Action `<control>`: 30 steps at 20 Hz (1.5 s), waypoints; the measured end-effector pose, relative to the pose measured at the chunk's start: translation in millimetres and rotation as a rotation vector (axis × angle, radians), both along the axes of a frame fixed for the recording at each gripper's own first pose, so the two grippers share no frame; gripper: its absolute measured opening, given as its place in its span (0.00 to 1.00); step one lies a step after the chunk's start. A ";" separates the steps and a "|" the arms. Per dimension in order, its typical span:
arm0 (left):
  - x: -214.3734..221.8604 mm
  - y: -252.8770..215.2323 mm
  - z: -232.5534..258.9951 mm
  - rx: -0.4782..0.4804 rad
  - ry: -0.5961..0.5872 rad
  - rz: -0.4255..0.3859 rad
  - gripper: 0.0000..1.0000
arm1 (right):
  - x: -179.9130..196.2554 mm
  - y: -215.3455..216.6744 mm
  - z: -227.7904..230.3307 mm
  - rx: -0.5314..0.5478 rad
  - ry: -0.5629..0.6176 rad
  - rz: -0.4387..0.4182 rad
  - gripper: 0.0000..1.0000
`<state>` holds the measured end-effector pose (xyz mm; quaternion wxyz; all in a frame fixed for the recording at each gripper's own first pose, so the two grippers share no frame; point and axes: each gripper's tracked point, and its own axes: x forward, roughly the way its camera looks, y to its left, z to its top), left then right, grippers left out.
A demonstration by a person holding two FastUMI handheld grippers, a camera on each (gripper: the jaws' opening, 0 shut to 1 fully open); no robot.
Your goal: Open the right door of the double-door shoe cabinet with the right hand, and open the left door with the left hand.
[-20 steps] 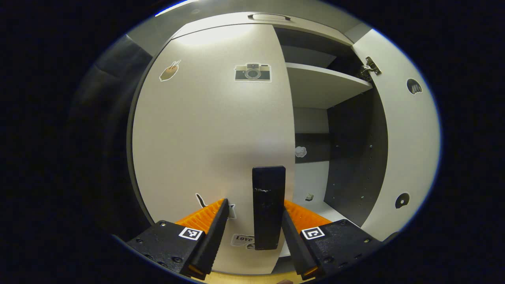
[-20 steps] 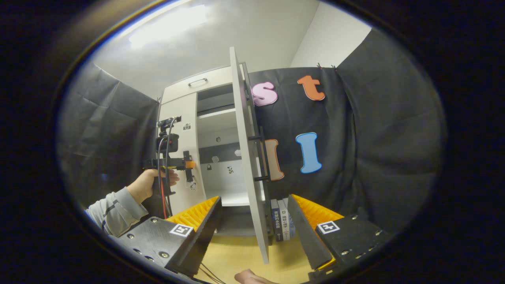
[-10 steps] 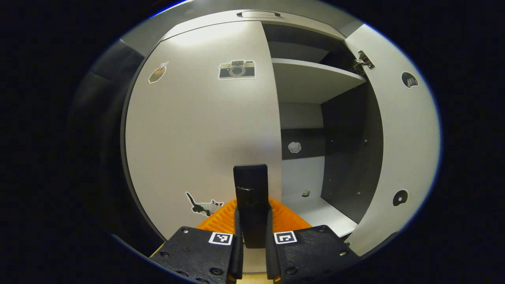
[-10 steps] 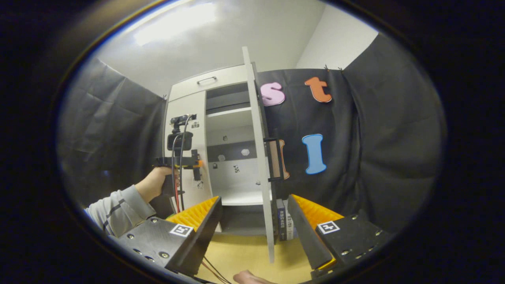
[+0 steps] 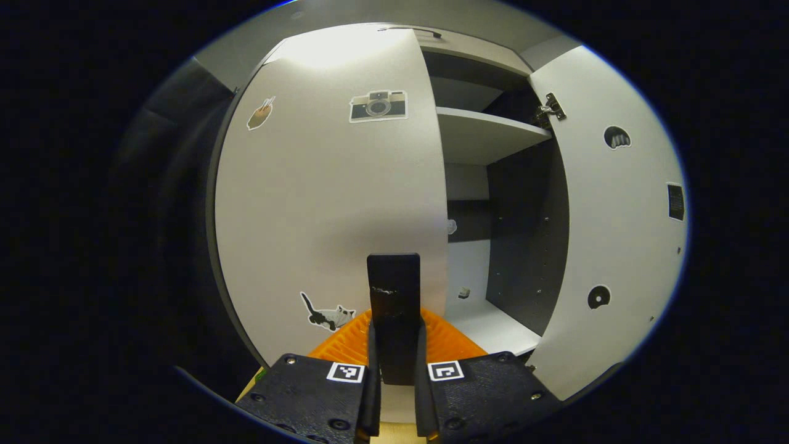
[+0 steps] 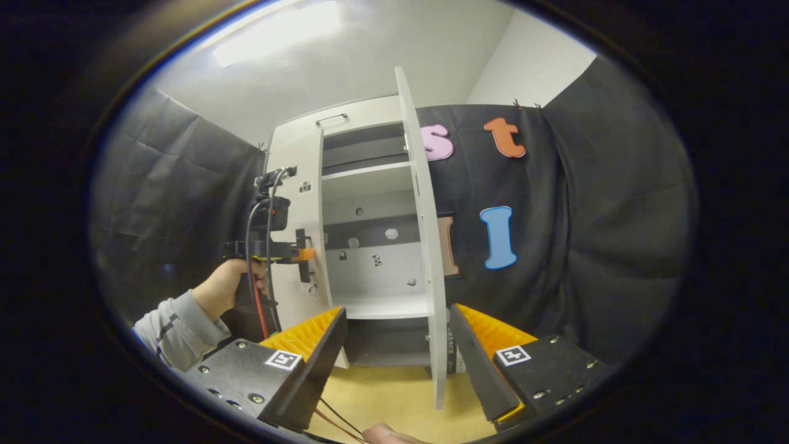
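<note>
Step in hand, as I read it: second half of the task. Right door (image 6: pixel 425 234) of the shoe cabinet (image 6: pixel 363 120) stands wide open, edge-on toward the right gripper view. Left door (image 5: pixel 333 203) looks barely off closed; its free edge overlaps the cabinet opening in the left gripper view.

Left tongs (image 5: pixel 394 394): clamped together on the black handle (image 5: pixel 394 308) of the left door, near that door's free edge, low on the panel. Both fingers press the bar.

Right tongs (image 6: pixel 397 364): spread apart, holding nothing, backed well off from the cabinet, roughly in line with the open right door's edge.

Next move, my judgement: pull the handle out along an arc about the left door's hinge side, keeping the clamp square so the bar doesn't slip through. Right tongs should stay clear of the swing.

View differences:
- Left gripper view gives the grip up close, plus the left door's stickers (camera (image 5: pixel 378 106), cat (image 5: pixel 327 314)), the upper shelf (image 5: pixel 487 132) inside the cabinet and the right door's hinge (image 5: pixel 548 110).
- Right gripper view gives the wider context: the person's hand (image 6: pixel 228 290) and grey sleeve holding the left tongs at the left door, the lower shelf (image 6: pixel 385 305), and the wood floor (image 6: pixel 382 401) in front of the cabinet.
</note>
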<state>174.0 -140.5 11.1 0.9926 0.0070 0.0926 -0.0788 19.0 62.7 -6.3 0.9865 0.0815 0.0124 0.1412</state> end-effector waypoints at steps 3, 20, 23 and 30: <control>-15.1 7.1 1.8 -0.010 0.008 -0.019 0.23 | -2.9 9.1 -0.7 -0.004 -0.001 0.008 0.94; -78.9 60.8 13.9 -0.013 0.016 -0.019 0.23 | -25.7 69.6 13.1 0.006 -0.038 0.087 0.94; -83.2 68.8 11.9 -0.020 0.020 0.001 0.23 | -30.0 84.6 12.5 -0.009 -0.046 0.099 0.98; -87.8 87.5 14.3 -0.005 -0.005 0.039 0.16 | -31.7 110.4 -1.6 -0.023 -0.022 0.143 0.94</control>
